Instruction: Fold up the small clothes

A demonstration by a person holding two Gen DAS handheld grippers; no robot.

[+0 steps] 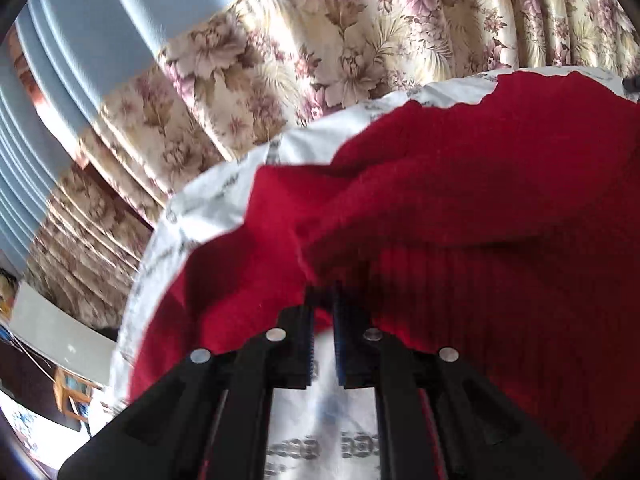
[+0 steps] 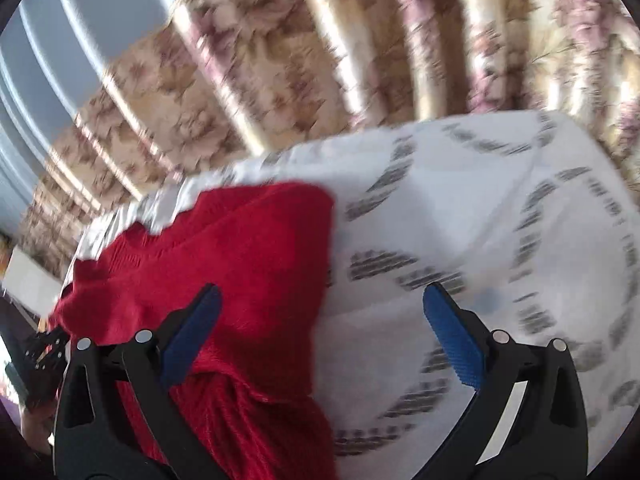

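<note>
A red knitted garment [image 1: 440,208] lies rumpled on a white cloth with grey print [image 1: 208,208]. My left gripper [image 1: 324,294] is shut on a fold of its edge, and the knit bunches up over the fingertips and hides them. In the right wrist view the same red garment [image 2: 240,248] covers the left half of the white cloth [image 2: 480,200]. My right gripper [image 2: 322,296] hangs open and wide above the garment's right edge, its blue pads [image 2: 452,336] holding nothing. The left gripper [image 2: 44,348] shows at the far left, at the garment's corner.
A floral curtain [image 1: 320,40] hangs close behind the cloth-covered surface, with a ridged blue-grey wall [image 1: 60,60] to its left. The right part of the white cloth is bare. Furniture and clutter [image 1: 72,392] show low at the left, beyond the surface's edge.
</note>
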